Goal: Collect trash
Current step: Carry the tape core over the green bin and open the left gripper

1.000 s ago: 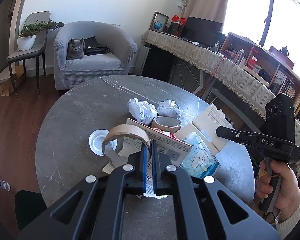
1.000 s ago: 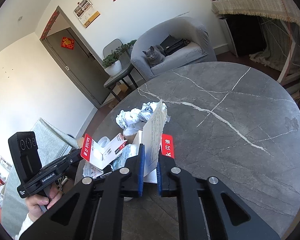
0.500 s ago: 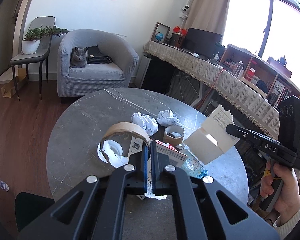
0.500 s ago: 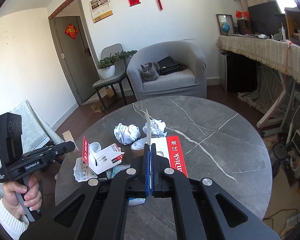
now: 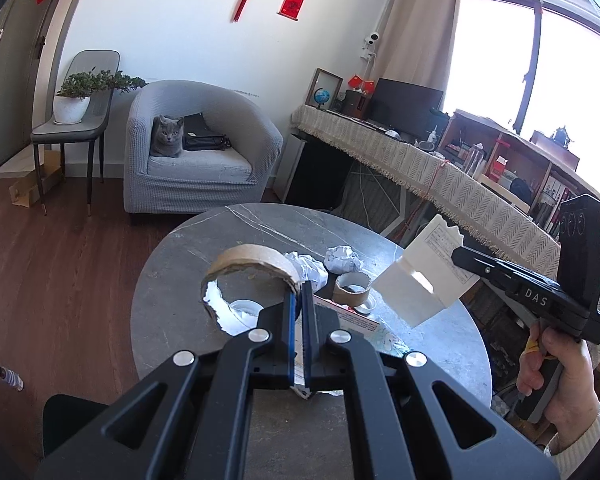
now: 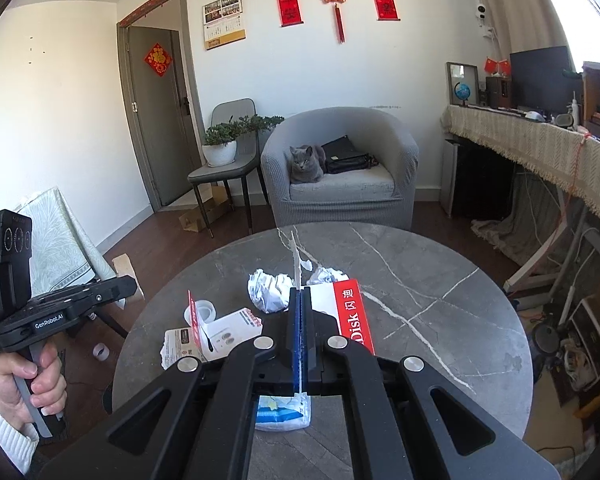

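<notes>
My left gripper (image 5: 299,294) is shut on a torn brown cardboard tape ring (image 5: 249,264) and holds it above the round grey marble table (image 5: 172,320). My right gripper (image 6: 300,296) is shut on a white torn paper box (image 5: 424,280), seen edge-on in the right wrist view (image 6: 296,264), also lifted over the table. On the table lie two crumpled paper balls (image 5: 342,258) (image 6: 268,290), a small tape roll (image 5: 352,288), a red and white SanDisk package (image 6: 350,312), a white lid (image 5: 242,312) and a tissue pack (image 6: 284,412).
A grey armchair (image 5: 204,160) with a cat (image 5: 166,136) stands behind the table. A side chair with a potted plant (image 5: 76,96) stands at left. A long draped desk (image 5: 420,164) runs along the right. A white tape roll (image 6: 100,351) lies on the wood floor.
Both grippers have risen and pulled back from the table, lifting the cardboard ring and the white box clear of the pile. The table looks smaller and farther now.
</notes>
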`<state>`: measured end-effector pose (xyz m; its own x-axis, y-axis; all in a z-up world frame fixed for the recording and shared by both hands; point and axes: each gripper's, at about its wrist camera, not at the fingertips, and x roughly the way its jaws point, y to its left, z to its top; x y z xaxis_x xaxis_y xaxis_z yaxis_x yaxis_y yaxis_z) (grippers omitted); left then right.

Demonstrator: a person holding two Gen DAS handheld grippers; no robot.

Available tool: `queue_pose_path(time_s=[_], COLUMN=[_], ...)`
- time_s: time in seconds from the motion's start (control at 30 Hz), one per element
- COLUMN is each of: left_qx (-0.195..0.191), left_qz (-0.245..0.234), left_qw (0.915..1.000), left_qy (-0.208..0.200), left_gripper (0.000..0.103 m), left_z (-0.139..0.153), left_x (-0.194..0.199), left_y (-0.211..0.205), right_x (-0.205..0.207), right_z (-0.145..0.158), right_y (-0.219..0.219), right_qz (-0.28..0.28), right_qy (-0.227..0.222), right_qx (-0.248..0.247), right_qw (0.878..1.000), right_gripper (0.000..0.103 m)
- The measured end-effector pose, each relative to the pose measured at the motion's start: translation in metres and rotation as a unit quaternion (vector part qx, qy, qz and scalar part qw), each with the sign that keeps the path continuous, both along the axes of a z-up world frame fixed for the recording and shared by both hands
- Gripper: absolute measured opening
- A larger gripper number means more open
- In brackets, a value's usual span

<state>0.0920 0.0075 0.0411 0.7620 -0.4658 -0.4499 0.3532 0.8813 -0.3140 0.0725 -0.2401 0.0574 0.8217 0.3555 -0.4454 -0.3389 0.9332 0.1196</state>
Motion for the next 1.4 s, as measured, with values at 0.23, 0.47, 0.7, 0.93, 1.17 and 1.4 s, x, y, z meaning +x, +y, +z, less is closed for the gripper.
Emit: queue_pose_path(time_s=[0.23,0.47,0.7,0.93,1.17,1.4], left_qx=[0.006,0.015,0.038,0.059,0.084,0.09], left_qz=[0.028,0.07,0.108,0.129,0.138,0.142], left_qw=[0.9996,0.9974,0.9929,0.9872,0.9788,0.968], left_qy=[-0.004,0.008,0.033,0.072,0.126,0.186], left_gripper=[0.004,0.004,0.004,0.004,0.004,0.004], left_z=[0.003,-0.001,-0.013,-0.038,-0.077,-0.118], left_x=[-0.009,-0.013,-0.017,-0.019,-0.022,-0.025], left_y=[0.029,0.067,0.104,0.144,0.177,0.202], right_x=[-0.003,-0.011,-0.012,-0.014,-0.017,-0.011], right_z=[0.014,0.032,0.039,0.031,0.014,-0.014], right_y=[0.03,0.071,0.112,0.156,0.208,0.243], right_qz=[0.027,0.066,0.105,0.147,0.2,0.229], right_qy=[-0.028,-0.059,-0.062,-0.049,-0.021,0.024], right_qx=[0.006,0.009,0.011,0.014,0.018,0.018], right_qw=[0.999,0.996,0.992,0.988,0.979,0.973], right_gripper=[0.0,0.0,0.0,0.0,0.0,0.0])
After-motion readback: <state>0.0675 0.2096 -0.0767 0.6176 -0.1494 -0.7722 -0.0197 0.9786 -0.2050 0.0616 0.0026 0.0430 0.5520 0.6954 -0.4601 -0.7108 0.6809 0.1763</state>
